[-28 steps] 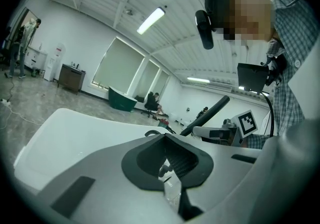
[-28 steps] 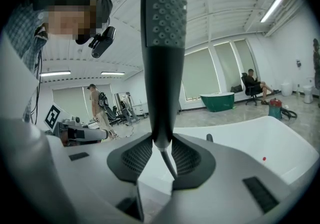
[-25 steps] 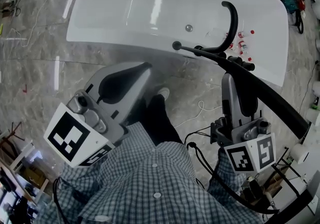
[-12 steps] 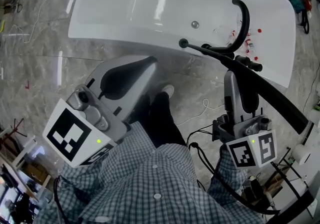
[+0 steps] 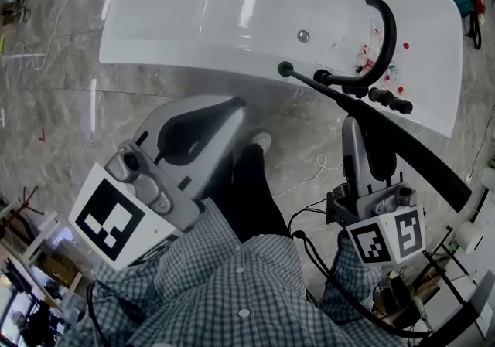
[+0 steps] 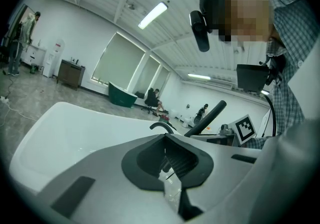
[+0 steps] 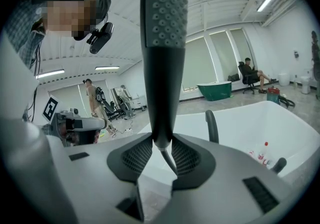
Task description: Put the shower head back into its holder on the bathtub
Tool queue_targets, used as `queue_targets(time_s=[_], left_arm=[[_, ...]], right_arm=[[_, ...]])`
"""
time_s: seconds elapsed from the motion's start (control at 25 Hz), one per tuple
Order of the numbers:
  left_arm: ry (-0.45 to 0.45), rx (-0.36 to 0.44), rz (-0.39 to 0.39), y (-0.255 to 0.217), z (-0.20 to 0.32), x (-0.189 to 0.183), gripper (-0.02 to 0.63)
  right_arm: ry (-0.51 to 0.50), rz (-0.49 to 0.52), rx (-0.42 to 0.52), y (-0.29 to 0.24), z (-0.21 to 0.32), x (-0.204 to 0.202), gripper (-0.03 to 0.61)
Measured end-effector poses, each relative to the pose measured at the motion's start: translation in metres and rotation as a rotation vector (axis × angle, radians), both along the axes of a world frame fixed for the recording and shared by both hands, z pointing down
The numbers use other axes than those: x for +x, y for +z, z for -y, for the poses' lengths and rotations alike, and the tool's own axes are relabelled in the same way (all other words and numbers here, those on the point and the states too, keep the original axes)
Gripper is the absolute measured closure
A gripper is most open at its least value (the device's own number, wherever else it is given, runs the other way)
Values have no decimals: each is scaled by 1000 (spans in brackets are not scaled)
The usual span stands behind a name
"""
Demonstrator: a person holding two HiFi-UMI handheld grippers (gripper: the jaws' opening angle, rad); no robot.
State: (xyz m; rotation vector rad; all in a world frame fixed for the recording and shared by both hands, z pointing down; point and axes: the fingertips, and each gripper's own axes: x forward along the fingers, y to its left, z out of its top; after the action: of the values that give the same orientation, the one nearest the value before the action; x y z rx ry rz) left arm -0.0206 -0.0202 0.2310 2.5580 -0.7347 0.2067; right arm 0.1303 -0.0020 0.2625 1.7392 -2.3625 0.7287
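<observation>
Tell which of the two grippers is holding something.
The right gripper: its jaws are clamped on the black shower head. The left gripper has nothing between its jaws.

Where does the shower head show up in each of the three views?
Head view: the shower head slants across the right side.
Left gripper view: a dark bar right of centre, slanting up.
Right gripper view: upright at centre, clamped by the right gripper.
Shared landmark: the tub's curved black spout.
</observation>
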Motion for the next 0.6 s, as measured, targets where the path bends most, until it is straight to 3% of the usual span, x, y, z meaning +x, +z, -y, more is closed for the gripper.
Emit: queue_targets(time_s=[0.6], left_arm=[[-7,-53,7,50,10,10,604]], right_arm=[[-32,-9,-61,59,13,1,459]])
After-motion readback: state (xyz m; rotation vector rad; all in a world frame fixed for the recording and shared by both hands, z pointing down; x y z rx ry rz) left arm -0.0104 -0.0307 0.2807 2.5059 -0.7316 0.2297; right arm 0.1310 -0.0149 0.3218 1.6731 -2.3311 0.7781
